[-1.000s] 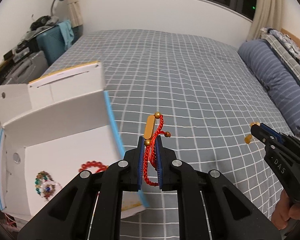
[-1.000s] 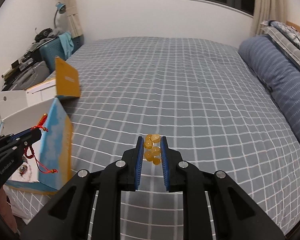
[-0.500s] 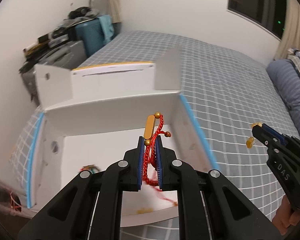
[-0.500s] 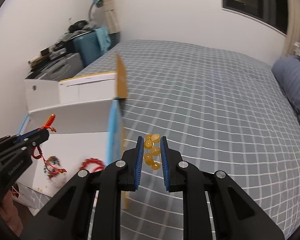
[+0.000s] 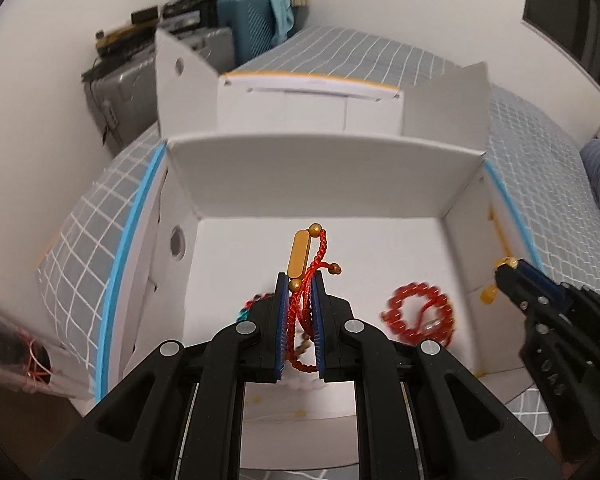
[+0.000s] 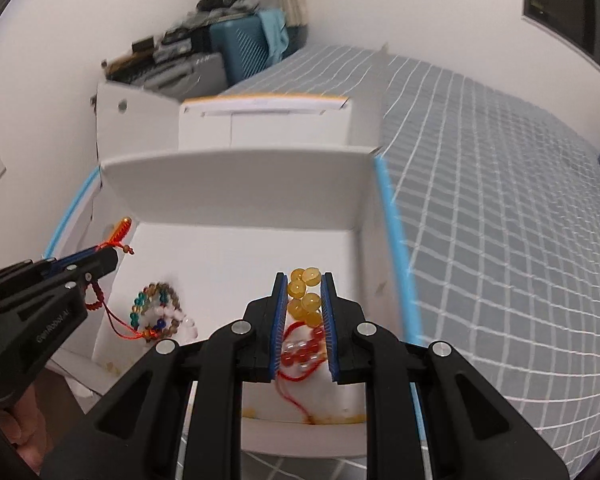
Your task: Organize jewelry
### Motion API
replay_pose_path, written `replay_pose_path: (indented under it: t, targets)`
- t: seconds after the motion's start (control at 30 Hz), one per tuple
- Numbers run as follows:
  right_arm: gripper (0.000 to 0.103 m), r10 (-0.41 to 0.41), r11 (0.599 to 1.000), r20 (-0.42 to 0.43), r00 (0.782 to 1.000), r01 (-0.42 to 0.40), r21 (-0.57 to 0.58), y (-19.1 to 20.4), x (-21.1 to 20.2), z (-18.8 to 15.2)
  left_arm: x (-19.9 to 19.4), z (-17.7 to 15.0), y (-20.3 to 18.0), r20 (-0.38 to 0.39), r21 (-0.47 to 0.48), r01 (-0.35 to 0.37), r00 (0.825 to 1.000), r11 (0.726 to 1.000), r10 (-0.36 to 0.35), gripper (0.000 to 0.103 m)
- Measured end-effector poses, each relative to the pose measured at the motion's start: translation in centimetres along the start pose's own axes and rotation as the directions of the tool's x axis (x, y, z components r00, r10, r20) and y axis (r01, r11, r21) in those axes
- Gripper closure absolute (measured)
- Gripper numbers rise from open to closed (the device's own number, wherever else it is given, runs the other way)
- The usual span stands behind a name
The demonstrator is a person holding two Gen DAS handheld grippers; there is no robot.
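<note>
both claws hung over the open white box (image 5: 320, 168) on the bed (image 6: 500, 200): left claw (image 5: 300, 284) pinched a red cord bracelet (image 5: 314, 256), right claw (image 6: 304, 284) clenched yellow beads (image 6: 304, 292).

"DAS" marks the right hand-held gripper (image 5: 504, 274); "GenRobot.AI" the left hand-held gripper (image 6: 112, 256).

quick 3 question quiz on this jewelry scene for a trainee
1. True or false: the left gripper holds a red cord bracelet.
2. What does the right gripper hold? A) amber bead bracelet B) silver ring C) watch
3. Fill in: both grippers hover over the open white ____.

Key: 1 true. 2 A, the amber bead bracelet. 3 box, where a red bead bracelet and a multicolored bead bracelet lie.
</note>
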State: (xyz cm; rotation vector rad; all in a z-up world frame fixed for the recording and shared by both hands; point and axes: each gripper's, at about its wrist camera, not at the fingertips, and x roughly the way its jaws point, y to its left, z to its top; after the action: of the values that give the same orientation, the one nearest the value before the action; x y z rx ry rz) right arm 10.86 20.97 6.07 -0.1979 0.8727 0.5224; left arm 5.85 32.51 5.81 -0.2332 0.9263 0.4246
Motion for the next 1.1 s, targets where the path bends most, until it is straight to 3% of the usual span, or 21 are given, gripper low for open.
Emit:
replay_pose_path:
  t: [0.27,0.47,0.6,0.73,0.8,0.87,1.1]
  targets:
    - [0.087,-0.007,1.000,-0.090,0.996,0.008,0.012,1.0,3.2,-0.7,2.1,-1.3,1.6,-0.056,-0.009,-0.007,0.998,1.000,0.006,0.093]
    - [0.085,-0.011,1.000,-0.112,0.994,0.013,0.017,1.3,3.7,-0.8,2.8,-1.6,1.8,-0.074,-0.008,0.001,0.997,1.000,-0.002,0.089]
    - [0.061,-0.022,1.000,-0.069,0.997,0.022,0.001,1.5,2.6,-0.6,2.0,-1.7,2.1,-0.052,-0.014,-0.015,0.999,1.000,0.014,0.063]
    - [0.042,-0.022,1.000,-0.009,1.000,0.022,-0.006,1.3,0.5,-0.8,0.0,-1.9,2.3,0.000,-0.011,-0.019,1.000,1.000,0.019,0.044]
    - [0.022,-0.027,0.999,0.024,0.999,0.027,-0.017,1.2,-0.6,-0.9,-1.4,-2.4,2.5,0.033,-0.012,-0.026,0.999,1.000,0.027,0.033]
    - [0.012,-0.042,0.999,0.062,0.997,0.043,-0.016,1.1,-1.8,-1.1,-2.7,-3.1,2.8,0.061,-0.019,-0.024,0.998,1.000,0.025,0.023]
    - [0.008,-0.043,0.999,0.134,0.990,0.040,0.020,-0.4,-5.5,-3.5,-5.9,-6.4,3.0,0.121,-0.016,-0.002,0.993,1.000,0.004,0.006]
